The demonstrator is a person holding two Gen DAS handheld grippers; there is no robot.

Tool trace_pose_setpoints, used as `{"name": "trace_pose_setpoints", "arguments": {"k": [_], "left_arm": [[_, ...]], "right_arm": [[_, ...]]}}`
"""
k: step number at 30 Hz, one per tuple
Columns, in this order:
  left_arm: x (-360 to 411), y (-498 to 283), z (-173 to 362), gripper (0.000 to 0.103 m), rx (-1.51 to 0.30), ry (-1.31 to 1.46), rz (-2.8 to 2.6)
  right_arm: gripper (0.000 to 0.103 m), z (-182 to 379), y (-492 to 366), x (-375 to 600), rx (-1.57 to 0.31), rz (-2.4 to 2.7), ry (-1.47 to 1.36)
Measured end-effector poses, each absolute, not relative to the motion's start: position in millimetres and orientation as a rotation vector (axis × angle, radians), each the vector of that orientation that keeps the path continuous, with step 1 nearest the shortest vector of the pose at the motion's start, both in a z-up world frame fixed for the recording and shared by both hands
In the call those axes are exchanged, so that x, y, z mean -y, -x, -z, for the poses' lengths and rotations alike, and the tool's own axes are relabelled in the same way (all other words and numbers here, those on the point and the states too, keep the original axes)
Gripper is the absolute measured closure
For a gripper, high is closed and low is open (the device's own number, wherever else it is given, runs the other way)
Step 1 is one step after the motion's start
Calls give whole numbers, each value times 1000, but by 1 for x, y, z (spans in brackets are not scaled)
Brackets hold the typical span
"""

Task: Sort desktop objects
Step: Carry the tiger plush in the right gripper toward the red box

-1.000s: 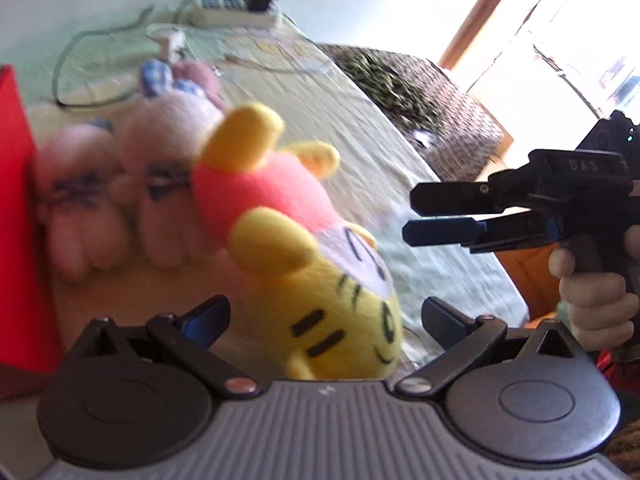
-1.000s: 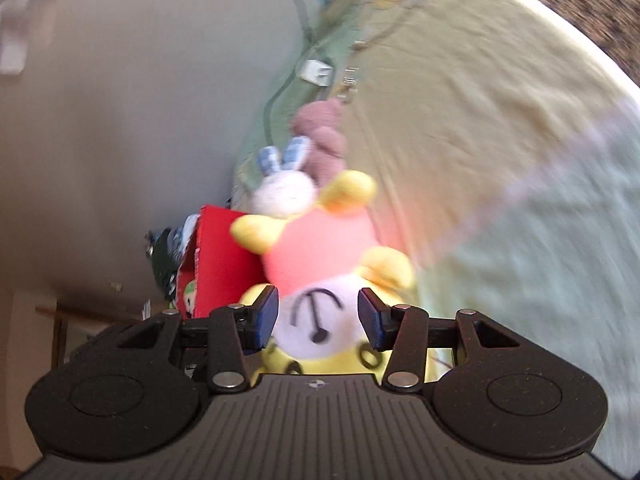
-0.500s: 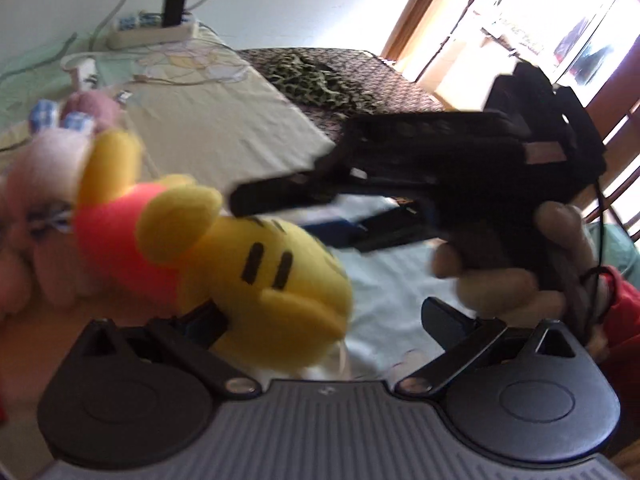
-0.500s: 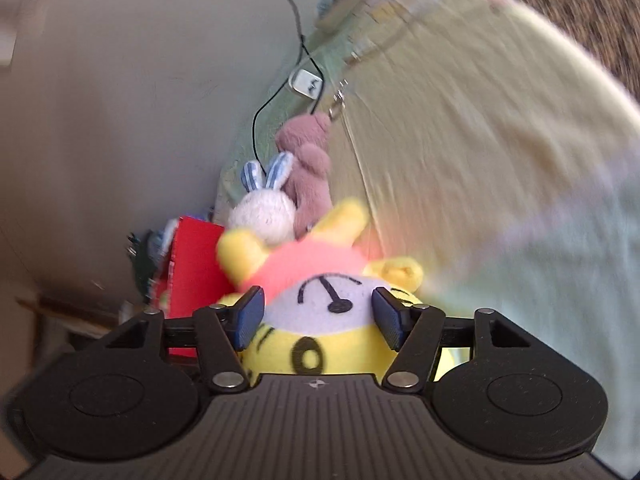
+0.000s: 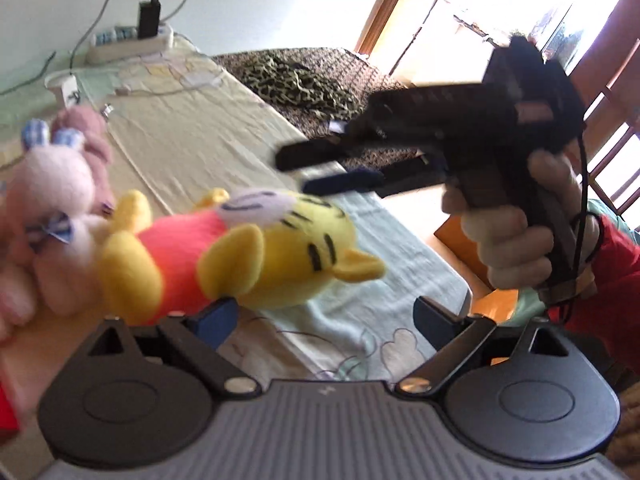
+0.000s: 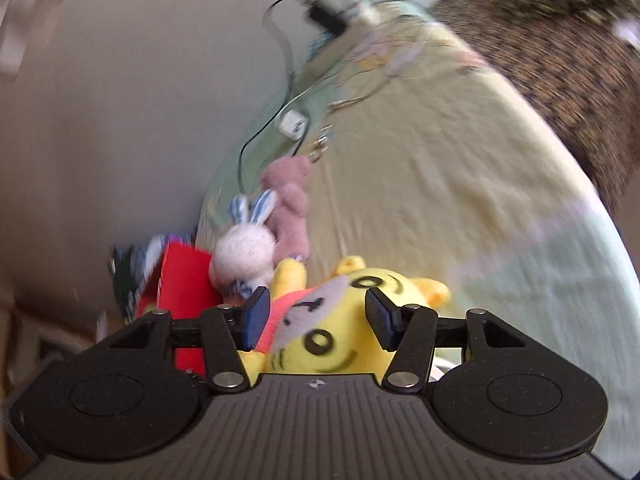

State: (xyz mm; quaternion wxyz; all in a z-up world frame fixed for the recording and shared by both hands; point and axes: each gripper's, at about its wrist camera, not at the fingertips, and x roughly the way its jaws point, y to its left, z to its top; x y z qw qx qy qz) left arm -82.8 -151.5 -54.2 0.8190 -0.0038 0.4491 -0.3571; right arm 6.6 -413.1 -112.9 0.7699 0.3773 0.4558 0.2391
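So the yellow tiger plush [image 5: 256, 256] is lying on its side, long axis running roughly crosswise, feet toward the pile of pink plushies [image 5: 60, 216] by the red box [image 6: 180, 280] at the table's left edge, head pointing out toward the right side. My right gripper [image 6: 316, 318] is the nearer one: in its own view the tiger's head sits right between the fingers, jaws spread wide, nothing clamped. From the left view it looks like it's hovering just above the head, though that's blurry. My left gripper [image 5: 324, 320] is wide open too, holding nothing, with the tiger just off its left finger. I'd say the right claw only needs to drop onto the head and squeeze across it.
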Motion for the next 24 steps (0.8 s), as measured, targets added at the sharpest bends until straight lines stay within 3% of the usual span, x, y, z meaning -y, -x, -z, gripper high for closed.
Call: {"name": "trace_pose_setpoints", "arguments": {"k": [8,17,24], "left_arm": [[133,49,16,3,-792,-79,744],[156,-1,89,2,-966,-190,858],[140,2,90,3,-996,-111,901]], "right_arm": [[38,134,31,434,-1063,-433,-1088],[35,151,61,437,-1113,-282,-1220],[38,167,73,418,-1210,-351,-1238]]}}
